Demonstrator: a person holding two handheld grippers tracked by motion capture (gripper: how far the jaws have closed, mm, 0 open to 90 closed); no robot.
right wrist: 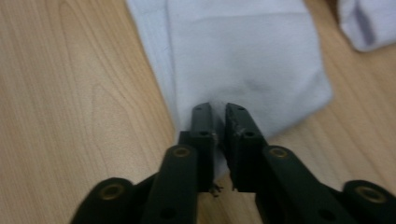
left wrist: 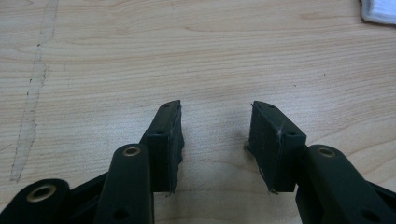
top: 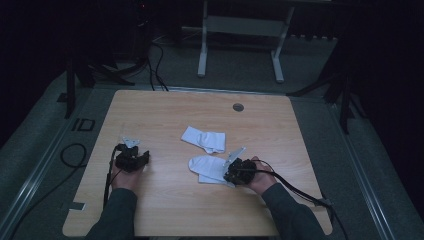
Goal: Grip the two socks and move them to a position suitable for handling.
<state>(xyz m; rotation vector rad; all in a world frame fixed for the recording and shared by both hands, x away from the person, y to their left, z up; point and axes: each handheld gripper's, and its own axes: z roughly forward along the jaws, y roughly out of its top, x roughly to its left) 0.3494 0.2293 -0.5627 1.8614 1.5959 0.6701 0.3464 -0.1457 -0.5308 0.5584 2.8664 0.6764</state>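
Right gripper view shows the right claw (right wrist: 218, 122) with its jaws nearly together, pinching the near edge of a white sock (right wrist: 247, 56) that lies flat on the worktop (right wrist: 70, 93); the cloth looks light, soft and limp, so it should drape and fold when lifted, and an edge or cuff seems the surest hold. A second sock (top: 204, 139) lies just beyond it, mid-worktop; the left claw (left wrist: 215, 135) stands wide apart, empty, over bare wood.
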